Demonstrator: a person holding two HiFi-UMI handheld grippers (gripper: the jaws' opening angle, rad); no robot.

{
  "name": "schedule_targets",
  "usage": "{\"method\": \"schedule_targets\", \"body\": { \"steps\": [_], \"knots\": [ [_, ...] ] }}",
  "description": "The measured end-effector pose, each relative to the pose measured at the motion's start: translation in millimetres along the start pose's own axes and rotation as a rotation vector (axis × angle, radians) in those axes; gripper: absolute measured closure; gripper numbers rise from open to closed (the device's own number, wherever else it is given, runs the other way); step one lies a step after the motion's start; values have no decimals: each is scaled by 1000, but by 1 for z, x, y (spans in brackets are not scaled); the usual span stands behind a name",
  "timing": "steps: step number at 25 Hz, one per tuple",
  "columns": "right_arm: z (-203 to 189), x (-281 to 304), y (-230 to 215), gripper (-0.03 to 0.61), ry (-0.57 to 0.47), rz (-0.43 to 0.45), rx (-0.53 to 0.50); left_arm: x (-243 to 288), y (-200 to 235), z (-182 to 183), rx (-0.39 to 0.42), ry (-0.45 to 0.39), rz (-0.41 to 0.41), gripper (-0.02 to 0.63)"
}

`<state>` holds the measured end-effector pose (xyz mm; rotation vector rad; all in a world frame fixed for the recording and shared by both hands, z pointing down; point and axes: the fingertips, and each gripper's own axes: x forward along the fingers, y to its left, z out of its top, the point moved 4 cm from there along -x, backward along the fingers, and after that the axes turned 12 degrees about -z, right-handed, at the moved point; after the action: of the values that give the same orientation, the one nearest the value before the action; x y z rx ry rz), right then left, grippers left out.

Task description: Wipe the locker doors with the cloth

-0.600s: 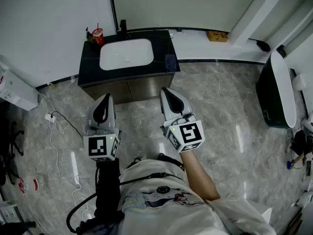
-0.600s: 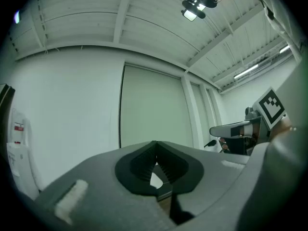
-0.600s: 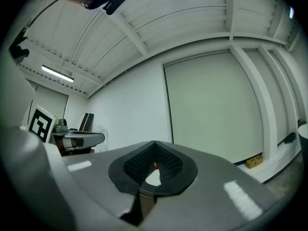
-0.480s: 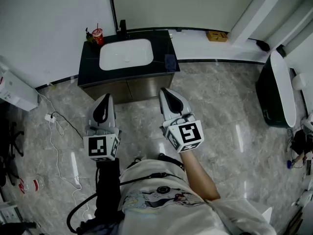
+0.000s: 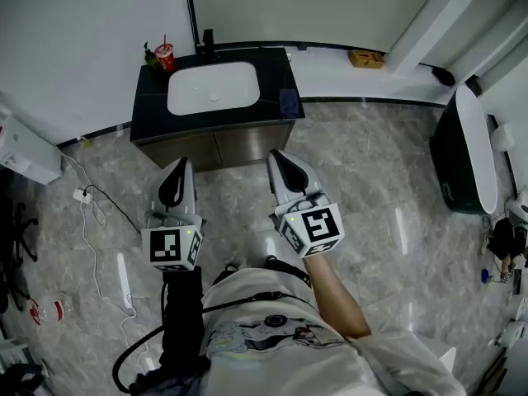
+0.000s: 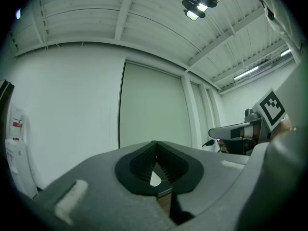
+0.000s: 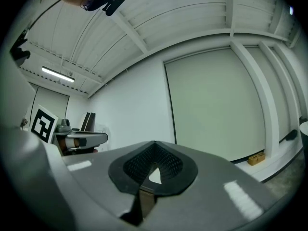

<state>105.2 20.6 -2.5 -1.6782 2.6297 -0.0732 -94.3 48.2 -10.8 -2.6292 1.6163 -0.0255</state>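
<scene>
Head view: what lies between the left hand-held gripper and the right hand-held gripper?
Nothing lies there. In the head view, only bare grey marble-patterned floor shows between the left hand-held gripper and the right hand-held gripper.

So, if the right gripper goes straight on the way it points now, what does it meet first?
Probably the sink cabinet in front of the right gripper; if it passes above the countertop, then the wall behind. Height is unclear.

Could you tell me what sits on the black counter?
A white basin, a tap, a red cup and a small blue item. The counter covers whatever lies beneath.
</scene>
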Motion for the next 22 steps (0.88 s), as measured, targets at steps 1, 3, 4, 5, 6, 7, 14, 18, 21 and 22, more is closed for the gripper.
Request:
{"method": "schedule_targets", "body": {
  "steps": [1, 3, 4, 5, 6, 7, 14, 18, 21, 22],
  "knots": [
    [-1, 0, 1, 578, 1, 2, 2, 0, 0, -2, -3, 5, -5, 612],
    [-5, 1, 4, 577, 14, 7, 6, -2, 2, -8, -16, 17, -12, 612],
    [-8, 2, 6, 577, 21, 10, 8, -3, 4, -12, -23, 20, -14, 612],
    [-10, 3, 8, 577, 27, 12, 10, -4, 7, -15, -30, 21, -15, 612],
    [-11, 6, 10, 577, 32, 13, 13, -4, 10, -17, -35, 22, -16, 612],
    [-13, 8, 12, 577, 37, 14, 16, -3, 13, -19, -39, 26, -18, 612],
    [-48, 27, 11, 570, 126, 5, 35, 13, 25, -54, -80, 77, -37, 612],
    [-64, 59, -15, 569, 151, 7, 47, 50, 32, -70, -93, 96, -38, 612],
    [-76, 99, -47, 569, 152, 3, 65, 91, 49, -81, -86, 105, -15, 612],
    [-79, 114, -59, 569, 152, 0, 68, 106, 56, -84, -83, 111, -6, 612]
  ]
}}
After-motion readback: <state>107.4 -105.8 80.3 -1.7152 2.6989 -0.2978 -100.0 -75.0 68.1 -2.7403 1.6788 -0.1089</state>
